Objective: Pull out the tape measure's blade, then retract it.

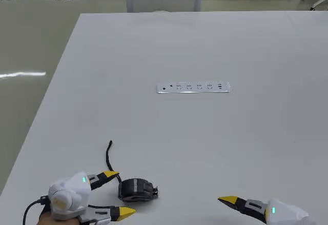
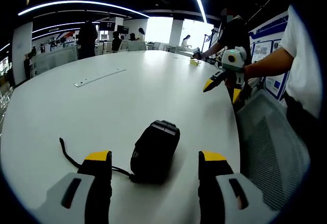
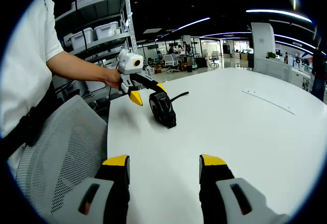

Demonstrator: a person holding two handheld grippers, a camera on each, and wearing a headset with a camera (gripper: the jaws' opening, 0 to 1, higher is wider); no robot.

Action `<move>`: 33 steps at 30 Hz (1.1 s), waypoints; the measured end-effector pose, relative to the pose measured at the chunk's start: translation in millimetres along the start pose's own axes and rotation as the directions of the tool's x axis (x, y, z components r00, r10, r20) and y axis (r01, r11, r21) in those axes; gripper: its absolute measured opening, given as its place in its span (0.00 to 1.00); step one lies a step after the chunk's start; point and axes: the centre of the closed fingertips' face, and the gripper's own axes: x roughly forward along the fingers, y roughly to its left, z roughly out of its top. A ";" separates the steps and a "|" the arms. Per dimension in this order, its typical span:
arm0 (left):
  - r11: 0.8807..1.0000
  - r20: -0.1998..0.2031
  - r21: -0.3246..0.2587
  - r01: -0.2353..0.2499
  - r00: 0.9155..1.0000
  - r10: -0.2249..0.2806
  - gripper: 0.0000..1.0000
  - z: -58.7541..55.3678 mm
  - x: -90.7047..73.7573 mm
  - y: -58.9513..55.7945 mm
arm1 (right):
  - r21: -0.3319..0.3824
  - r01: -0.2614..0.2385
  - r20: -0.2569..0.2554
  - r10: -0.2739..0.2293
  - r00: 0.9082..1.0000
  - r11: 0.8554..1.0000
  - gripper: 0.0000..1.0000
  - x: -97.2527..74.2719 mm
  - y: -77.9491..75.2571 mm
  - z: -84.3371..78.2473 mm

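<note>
Black tape measure [image 1: 137,189] between wide yellow-tipped jaws.
Head view, lower left: boxy and matte, it lies on the smooth white table [image 1: 205,45] between the left gripper's [image 1: 123,193] spread jaws; the right gripper [image 1: 230,203] is cut off at bottom right. Left gripper view: tape measure centred, markings unreadable. Right gripper view: its own jaws wide, empty.

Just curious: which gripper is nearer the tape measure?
Left. The tape measure sits at the open jaws of the left gripper; the right gripper hangs apart to its right.
</note>
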 end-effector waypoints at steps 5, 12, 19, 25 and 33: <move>1.000 -0.001 0.002 0.015 1.000 -0.015 0.64 1.9 3.0 2.3 | 0.004 -0.017 0.006 0.017 1.000 1.000 0.54 4.3 -0.9 2.8; 0.999 -0.016 0.020 0.033 0.999 -0.033 0.60 0.3 7.5 4.1 | 0.010 -0.025 0.005 0.025 1.000 1.000 0.53 7.2 -4.6 3.5; 0.998 -0.035 0.039 0.057 0.998 -0.056 0.59 0.2 14.3 2.5 | 0.009 -0.029 -0.003 0.029 1.000 1.000 0.53 9.9 -6.8 2.1; 0.996 -0.050 0.048 0.078 0.996 -0.076 0.56 -0.5 19.3 2.7 | 0.017 -0.034 0.000 0.034 0.999 0.999 0.53 13.5 -8.1 2.8; 0.993 -0.069 0.054 0.100 0.993 -0.097 0.54 -4.2 25.5 1.0 | 0.021 -0.038 0.002 0.038 0.999 0.999 0.53 16.2 -10.6 3.4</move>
